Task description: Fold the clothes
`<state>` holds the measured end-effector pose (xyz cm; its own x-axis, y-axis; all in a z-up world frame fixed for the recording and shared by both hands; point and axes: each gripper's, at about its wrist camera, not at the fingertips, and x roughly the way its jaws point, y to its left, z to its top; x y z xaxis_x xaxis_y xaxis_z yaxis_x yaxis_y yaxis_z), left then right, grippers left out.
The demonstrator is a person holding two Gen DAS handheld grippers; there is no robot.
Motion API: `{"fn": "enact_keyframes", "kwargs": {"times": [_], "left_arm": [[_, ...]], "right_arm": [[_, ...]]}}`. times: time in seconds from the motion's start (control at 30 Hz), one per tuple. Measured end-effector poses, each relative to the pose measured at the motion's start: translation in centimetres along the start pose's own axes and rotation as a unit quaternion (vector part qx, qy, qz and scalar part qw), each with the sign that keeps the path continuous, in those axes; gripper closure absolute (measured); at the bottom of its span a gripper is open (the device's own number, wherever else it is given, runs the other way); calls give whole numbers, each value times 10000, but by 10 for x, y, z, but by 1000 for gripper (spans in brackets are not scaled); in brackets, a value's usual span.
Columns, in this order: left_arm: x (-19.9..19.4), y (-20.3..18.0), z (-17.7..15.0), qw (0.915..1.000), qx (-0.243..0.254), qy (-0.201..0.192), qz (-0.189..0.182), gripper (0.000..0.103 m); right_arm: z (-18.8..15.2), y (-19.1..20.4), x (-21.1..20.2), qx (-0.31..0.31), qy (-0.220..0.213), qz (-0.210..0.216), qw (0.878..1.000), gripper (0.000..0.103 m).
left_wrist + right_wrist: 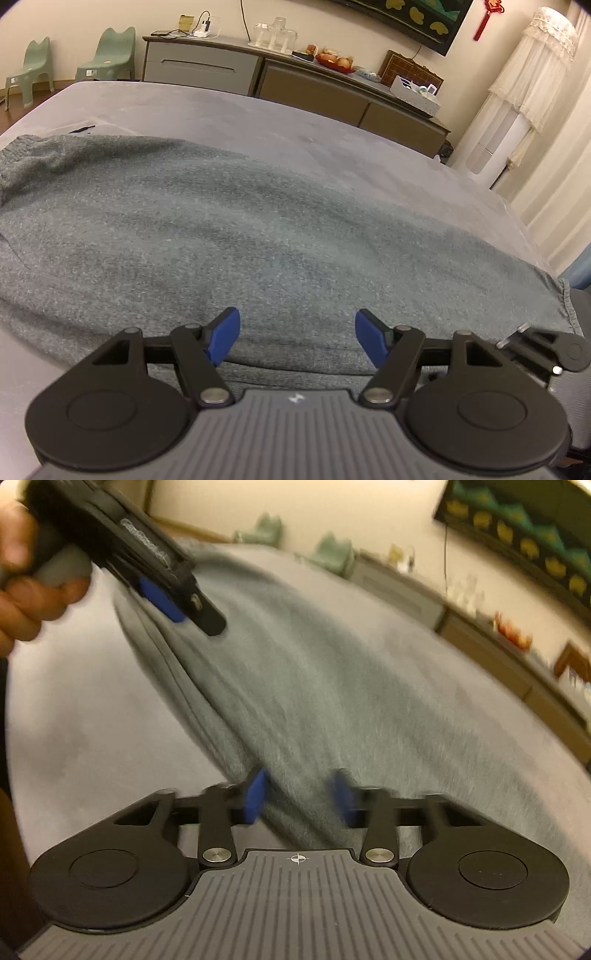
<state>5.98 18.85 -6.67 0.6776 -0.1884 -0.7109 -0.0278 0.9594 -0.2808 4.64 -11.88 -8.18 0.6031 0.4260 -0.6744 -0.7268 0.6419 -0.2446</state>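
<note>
Grey garment (258, 229) spread flat on table (258, 114), ahead of both claws | left claw (297, 338) spread apart above near hem | right claw (299, 799) likewise parted, straddling the edge, likely for grasping.

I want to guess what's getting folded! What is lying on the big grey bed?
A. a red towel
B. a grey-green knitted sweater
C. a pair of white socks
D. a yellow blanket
B: a grey-green knitted sweater lies spread over the grey bed, right ahead of the open left gripper; nothing red, white or yellow lies on the bed.
</note>
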Motion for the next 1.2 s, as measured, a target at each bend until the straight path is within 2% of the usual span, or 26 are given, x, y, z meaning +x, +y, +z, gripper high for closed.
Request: {"fn": "enact_keyframes", "kwargs": {"times": [0.03, 0.13, 0.23, 0.33, 0.4, 0.43, 0.47, 0.53, 0.6, 0.63, 0.7, 0.73, 0.77, 0.8, 0.87, 0.97, 1.0, 1.03, 1.07, 1.2], "left_arm": [[-2, 0, 0, 10000, 21, -55, -22, 33], [-6, 0, 1, 9998, 62, -154, -116, 32], [4, 2, 0, 10000, 58, 62, 41, 31], [15, 7, -3, 9992, 38, 293, 273, 32], [15, 8, -5, 9990, 88, 319, 298, 32], [15, 8, -5, 9989, 107, 351, 302, 32], [15, 8, -6, 9988, 124, 362, 301, 31], [16, 5, -8, 9986, 179, 374, 333, 29], [18, -1, -9, 9981, 259, 382, 410, 24], [20, -3, -10, 9978, 299, 387, 449, 21], [22, -9, -11, 9971, 380, 395, 526, 17], [24, -12, -11, 9967, 420, 399, 565, 14], [25, -14, -12, 9963, 460, 403, 604, 13], [26, -16, -13, 9959, 496, 401, 641, 13], [27, -17, -14, 9957, 514, 391, 664, 13], [26, -15, -14, 9963, 459, 375, 629, 13], [26, -14, -14, 9963, 456, 371, 622, 13], [27, -15, -14, 9962, 472, 371, 630, 13], [27, -15, -14, 9961, 490, 373, 640, 13], [28, -17, -16, 9956, 591, 374, 630, 12]], "right_arm": [[0, 4, -3, -106, 7, 44, 9999, 103], [-5, 19, -10, -352, 30, 236, 9991, 103], [-14, 10, -16, -147, -103, 273, 9995, 103], [-23, -23, -31, 405, -225, 307, 9985, 93], [-34, -69, -54, 1044, -405, -56, 9937, 71], [-44, -100, -68, 1440, -480, -470, 9873, 54], [-56, -132, -81, 1853, -525, -920, 9770, 44], [-94, -204, -100, 2728, -326, -1957, 9414, 41], [-137, -269, -110, 3227, 176, -2891, 9011, 41], [-158, -296, -113, 3424, 395, -3239, 8811, 41], [-190, -327, -112, 3671, 680, -3417, 8624, 39], [-199, -335, -110, 3784, 734, -3196, 8656, 45], [-205, -339, -107, 3862, 758, -2913, 8719, 72], [-207, -342, -106, 3896, 702, -2702, 8777, 87], [-199, -339, -117, 3807, 289, -2557, 8882, 99], [-187, -335, -135, 3681, -403, -2326, 8993, 99], [-186, -337, -144, 3690, -676, -2299, 8980, 99], [-185, -340, -145, 3690, -686, -2386, 8957, 99], [-187, -344, -143, 3717, -622, -2471, 8927, 99], [-207, -359, -105, 3912, 265, -2565, 8834, 99]]}}
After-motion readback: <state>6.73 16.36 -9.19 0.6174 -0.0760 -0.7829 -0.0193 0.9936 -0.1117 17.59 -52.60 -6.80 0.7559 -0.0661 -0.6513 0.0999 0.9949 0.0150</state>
